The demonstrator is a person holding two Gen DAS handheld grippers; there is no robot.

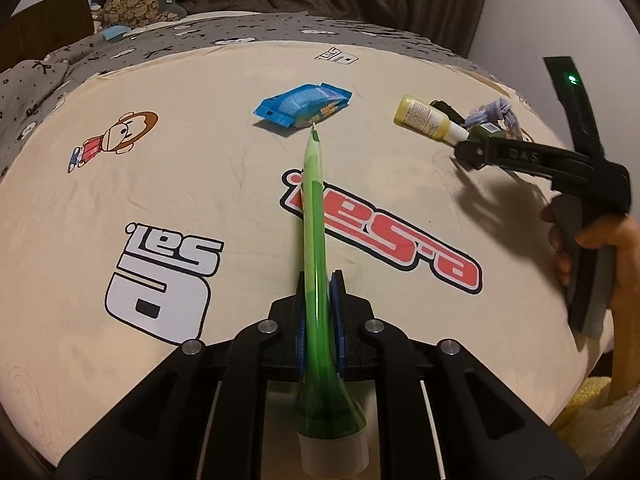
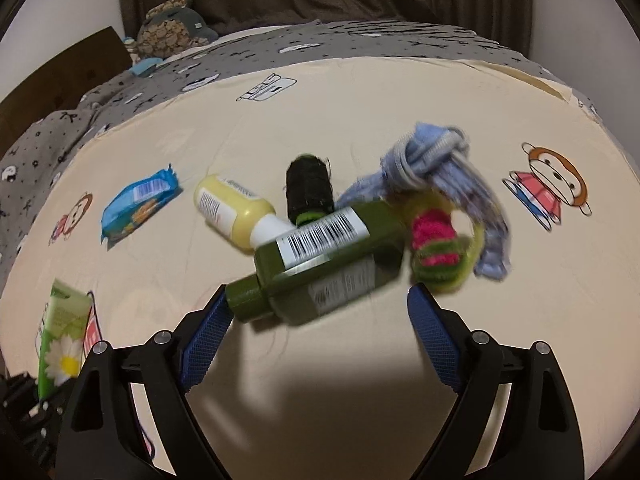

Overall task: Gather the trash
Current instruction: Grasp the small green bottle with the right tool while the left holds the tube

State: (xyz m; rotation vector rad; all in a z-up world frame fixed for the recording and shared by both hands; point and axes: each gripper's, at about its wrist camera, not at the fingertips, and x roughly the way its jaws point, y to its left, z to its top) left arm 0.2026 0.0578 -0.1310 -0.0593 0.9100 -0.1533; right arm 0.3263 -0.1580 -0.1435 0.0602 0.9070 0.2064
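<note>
My left gripper is shut on a green tube that points forward over the bed; it also shows at the left edge of the right wrist view. My right gripper is open, its jaws wide around a dark green bottle that lies on the sheet. From the left wrist view the right gripper sits at the pile on the right. A yellow bottle, a black spool and a blue wrapper lie nearby.
A blue cloth and a pink-green knit item lie beside the bottle. The cream printed sheet covers a bed with a grey blanket and a plush toy at the back.
</note>
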